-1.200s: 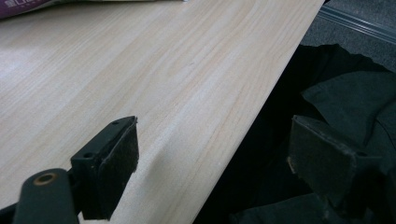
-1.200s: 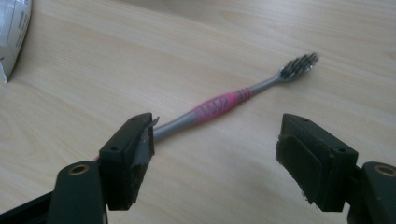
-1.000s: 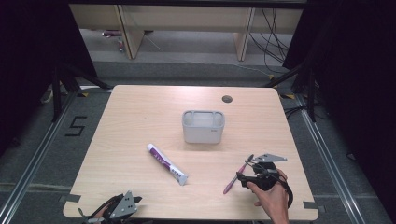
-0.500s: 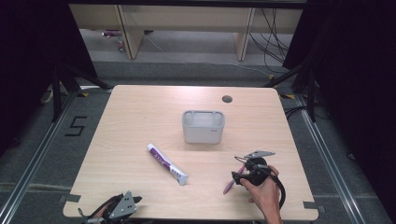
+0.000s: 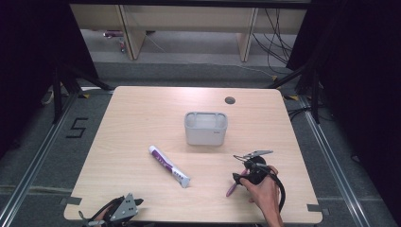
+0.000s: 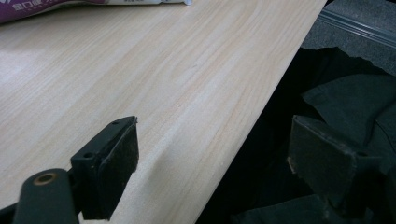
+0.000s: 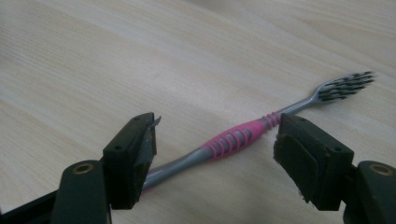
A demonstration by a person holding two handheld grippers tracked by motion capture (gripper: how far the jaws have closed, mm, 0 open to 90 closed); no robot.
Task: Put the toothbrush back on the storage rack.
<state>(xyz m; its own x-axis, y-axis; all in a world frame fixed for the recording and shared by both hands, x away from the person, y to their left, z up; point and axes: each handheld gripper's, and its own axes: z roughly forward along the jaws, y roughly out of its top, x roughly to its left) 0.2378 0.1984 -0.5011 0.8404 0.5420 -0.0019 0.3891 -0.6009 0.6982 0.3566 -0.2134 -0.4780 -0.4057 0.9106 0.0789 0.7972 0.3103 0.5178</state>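
High view: one toothbrush (image 5: 235, 184), one toothpaste tube (image 5: 169, 166), one holder (image 5: 205, 127).

The tube (image 6: 93, 5) was cut off by the top edge of the left gripper view. The toothbrush (image 7: 233, 140) handle's end was hidden behind the lower left jaw in the right gripper view.
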